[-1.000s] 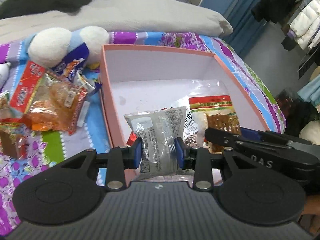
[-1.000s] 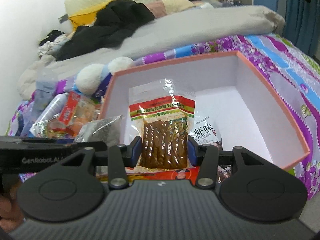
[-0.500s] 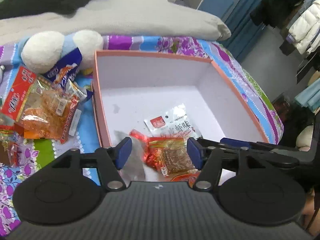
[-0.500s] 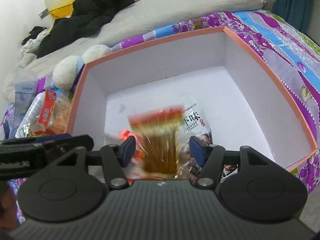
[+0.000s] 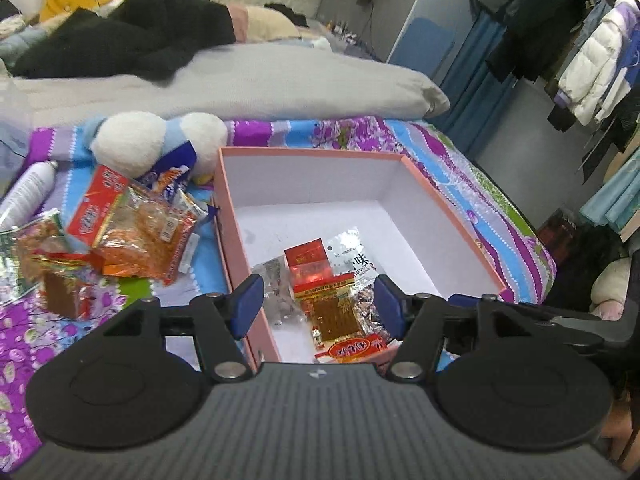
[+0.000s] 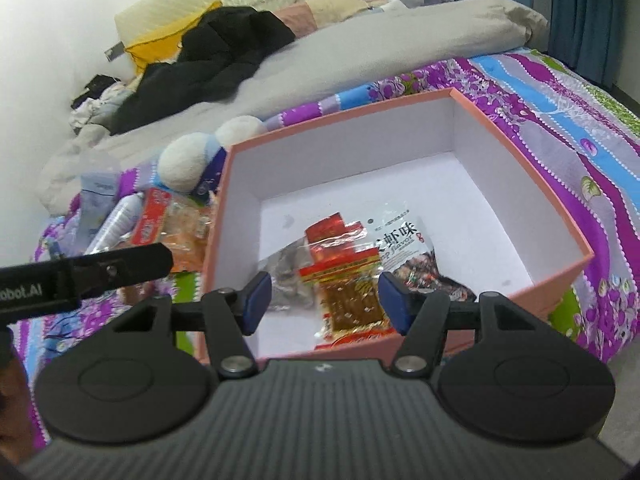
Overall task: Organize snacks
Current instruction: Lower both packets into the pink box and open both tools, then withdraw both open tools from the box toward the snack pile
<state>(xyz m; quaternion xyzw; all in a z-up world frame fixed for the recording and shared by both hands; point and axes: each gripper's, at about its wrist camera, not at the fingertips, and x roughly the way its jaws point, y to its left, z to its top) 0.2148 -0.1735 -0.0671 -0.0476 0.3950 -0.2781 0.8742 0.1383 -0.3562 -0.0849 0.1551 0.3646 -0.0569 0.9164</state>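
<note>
Roughly midway, by estimate: the box (image 5: 448, 216), pink outside and white inside, stood open on the bedspread (image 5: 472, 184) with its far half bare and a cluster of packets at its near left corner. Left gripper (image 5: 316, 306): jaws spread, nothing between the pads, held above the near edge of the box. Right gripper (image 6: 325, 302): jaws likewise spread and empty, over the same corner. Contents of the box, counted from both views: one clear pack of brown sticks (image 6: 352, 300) with a red and yellow header, lying on top; one red-topped clear packet (image 6: 334, 236) partly beneath it; one white shrimp-snack bag (image 6: 404, 240) to the right; one silver-grey packet (image 5: 274, 276) against the left wall; one red wrapper (image 5: 352, 350) at the near edge, mostly hidden. Five in all, so far as could be told; a further dark item under the white bag could not be made out. Left outside, on the bedspread beside the left wall of the box: one large orange pack (image 5: 144, 236) with a red label; one brown block in red wrap (image 5: 62, 292); one blue and white pack (image 5: 172, 172) leaning on the plush toy (image 5: 132, 144); one or two smaller pieces among these, count uncertain. At least three snacks remained to be boxed. Non-snack items nearby: one plush toy, one white bottle (image 5: 28, 192). Judgement: packing was well begun, and the loose heap was the remaining work.
</note>
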